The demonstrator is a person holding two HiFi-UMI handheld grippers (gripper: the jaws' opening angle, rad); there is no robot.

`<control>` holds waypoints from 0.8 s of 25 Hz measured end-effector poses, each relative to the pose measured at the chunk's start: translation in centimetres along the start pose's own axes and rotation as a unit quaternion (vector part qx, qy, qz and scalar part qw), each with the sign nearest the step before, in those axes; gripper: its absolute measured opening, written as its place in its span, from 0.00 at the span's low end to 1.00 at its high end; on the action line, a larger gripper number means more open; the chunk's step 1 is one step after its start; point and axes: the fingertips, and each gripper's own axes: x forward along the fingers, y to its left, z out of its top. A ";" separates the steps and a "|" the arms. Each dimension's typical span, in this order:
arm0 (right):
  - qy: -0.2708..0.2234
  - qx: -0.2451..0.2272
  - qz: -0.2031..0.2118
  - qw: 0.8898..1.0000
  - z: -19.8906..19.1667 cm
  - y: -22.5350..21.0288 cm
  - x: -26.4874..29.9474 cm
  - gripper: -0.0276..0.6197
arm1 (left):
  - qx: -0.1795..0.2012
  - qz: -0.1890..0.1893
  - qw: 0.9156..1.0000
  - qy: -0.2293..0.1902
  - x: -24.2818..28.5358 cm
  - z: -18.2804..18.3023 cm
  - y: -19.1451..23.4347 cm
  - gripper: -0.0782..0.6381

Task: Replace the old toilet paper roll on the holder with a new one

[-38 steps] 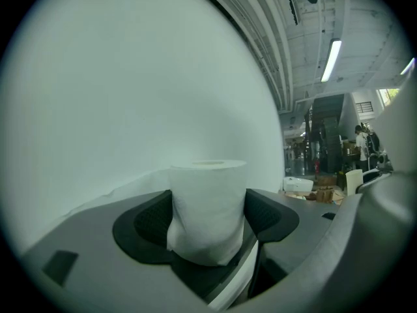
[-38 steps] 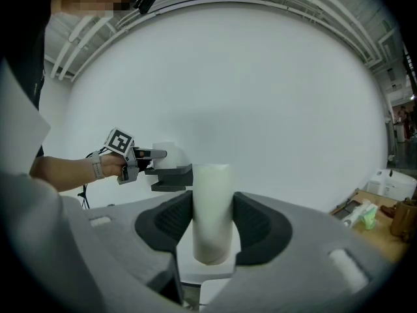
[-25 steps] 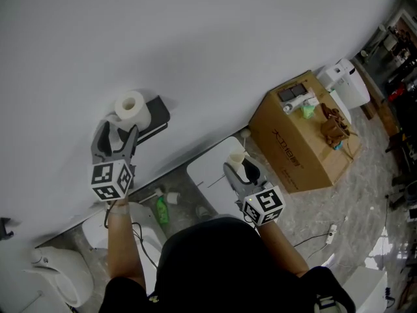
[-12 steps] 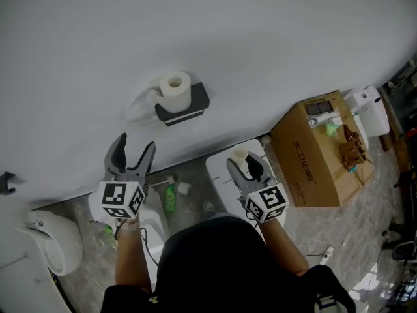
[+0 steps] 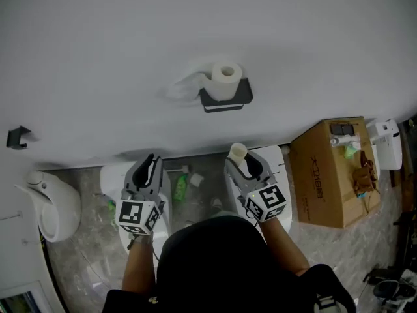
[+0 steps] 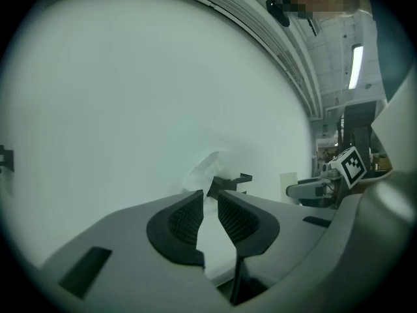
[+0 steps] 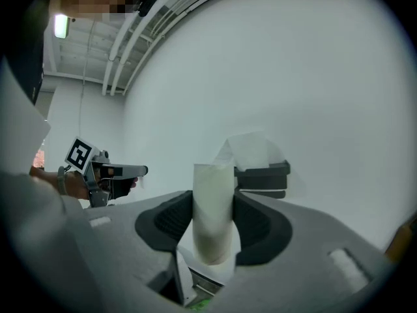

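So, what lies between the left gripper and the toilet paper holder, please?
Only bare white wall, in the head view; the left gripper is closing its fingers with nothing between them.

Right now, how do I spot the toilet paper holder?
Find the white wall. Near its middle a black holder carries a white roll, loose sheet trailing left. The only other dark wall fixture, a small bracket far left, is bare.

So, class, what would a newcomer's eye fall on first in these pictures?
The toilet paper roll on its black holder, alone on the bare white wall. Below it, the right hand-held gripper clamps a pale tube. A cardboard box stands at lower right.
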 end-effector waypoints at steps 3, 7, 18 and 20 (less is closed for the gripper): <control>0.005 -0.003 0.022 1.000 -0.3 2.0 1.1 0.33 | -0.006 0.020 1.000 -0.005 -2.4 -0.7 0.9 0.18; 0.013 -0.006 0.046 0.999 -0.9 4.3 2.0 0.33 | -0.029 0.030 0.999 -0.002 -4.6 -1.9 1.4 0.13; 0.021 -0.020 0.100 0.995 -1.2 9.4 3.7 0.33 | -0.034 0.042 0.998 0.010 -8.5 -3.3 3.0 0.13; 0.020 -0.021 0.107 0.994 -1.2 9.7 3.8 0.33 | -0.039 0.044 0.998 0.010 -8.7 -3.4 3.1 0.13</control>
